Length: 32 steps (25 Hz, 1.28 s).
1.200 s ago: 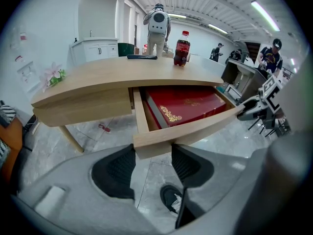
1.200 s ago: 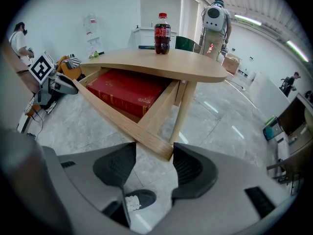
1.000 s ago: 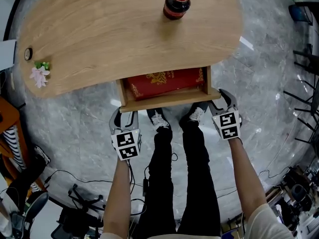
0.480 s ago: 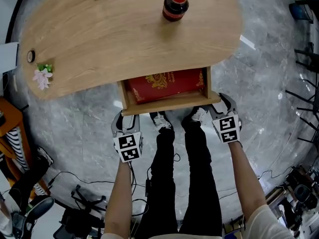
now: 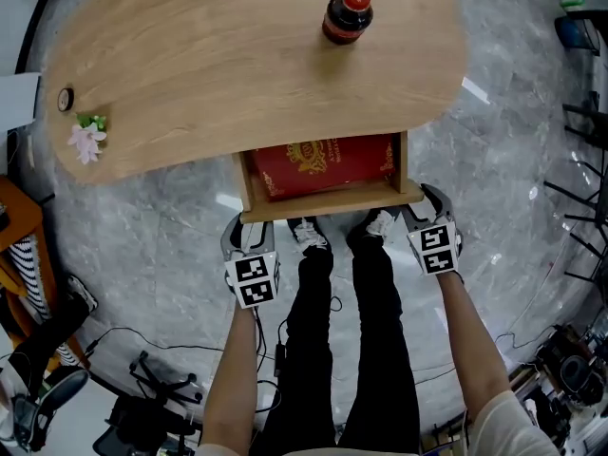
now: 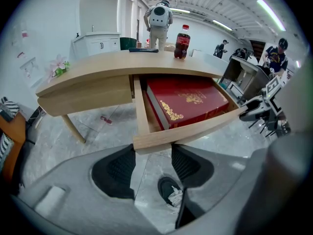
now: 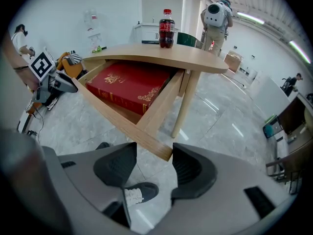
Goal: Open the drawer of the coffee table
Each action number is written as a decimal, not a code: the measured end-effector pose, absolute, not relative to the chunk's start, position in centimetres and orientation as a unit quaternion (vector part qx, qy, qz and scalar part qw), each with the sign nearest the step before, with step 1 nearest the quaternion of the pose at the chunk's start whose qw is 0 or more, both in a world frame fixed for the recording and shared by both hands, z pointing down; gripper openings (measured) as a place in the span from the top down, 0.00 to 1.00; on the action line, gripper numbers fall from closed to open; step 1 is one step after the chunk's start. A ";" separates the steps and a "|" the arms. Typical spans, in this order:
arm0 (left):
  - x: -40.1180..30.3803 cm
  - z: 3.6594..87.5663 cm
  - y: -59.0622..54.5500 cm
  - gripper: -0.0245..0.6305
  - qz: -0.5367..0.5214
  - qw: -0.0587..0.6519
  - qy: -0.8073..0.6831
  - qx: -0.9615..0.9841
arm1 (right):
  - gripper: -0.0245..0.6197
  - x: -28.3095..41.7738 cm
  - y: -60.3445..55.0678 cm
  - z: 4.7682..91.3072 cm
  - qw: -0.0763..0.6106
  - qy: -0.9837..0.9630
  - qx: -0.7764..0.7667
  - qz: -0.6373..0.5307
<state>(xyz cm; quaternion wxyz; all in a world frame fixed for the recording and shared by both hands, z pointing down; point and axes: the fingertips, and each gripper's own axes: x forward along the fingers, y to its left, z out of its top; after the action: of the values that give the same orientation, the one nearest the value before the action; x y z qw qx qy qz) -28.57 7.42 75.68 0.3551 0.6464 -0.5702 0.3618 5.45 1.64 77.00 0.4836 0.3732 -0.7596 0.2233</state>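
Tongs nearest: the left tongs (image 6: pixel 152 153) stand open, with the left front corner of the drawer (image 6: pixel 195 129) just at their tips and the pads not pressing it. The right tongs (image 7: pixel 154 153), open too, have just been closing slightly, the drawer's right front corner between their tips. Beyond both, the pulled-out drawer holds a red book (image 6: pixel 188 99). Farther off, a bottle (image 6: pixel 182 42) stands on the counter (image 6: pixel 122 62).

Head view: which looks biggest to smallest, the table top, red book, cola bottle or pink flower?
1. table top
2. red book
3. cola bottle
4. pink flower
The bottle rises nearer the camera, so bottle over flower is unsure.
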 end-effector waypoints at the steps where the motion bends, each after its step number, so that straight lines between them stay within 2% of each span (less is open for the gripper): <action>1: -28.5 75.7 7.7 0.60 0.360 0.355 -0.571 0.647 | 0.60 5.5 1.8 77.0 0.485 -0.759 0.373 0.224; 26: -28.0 77.7 9.3 0.60 0.357 0.373 -0.564 0.645 | 0.59 6.2 3.2 78.8 0.494 -0.739 0.385 0.248; 32: -28.0 77.1 10.1 0.60 0.341 0.397 -0.597 0.608 | 0.60 6.3 3.9 77.7 0.459 -0.719 0.428 0.298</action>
<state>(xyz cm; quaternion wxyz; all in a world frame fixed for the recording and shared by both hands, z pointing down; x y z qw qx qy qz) -28.04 10.06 77.15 0.3970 0.6085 -0.5967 0.3408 6.30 3.93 77.68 0.4592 0.4275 -0.7193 0.2984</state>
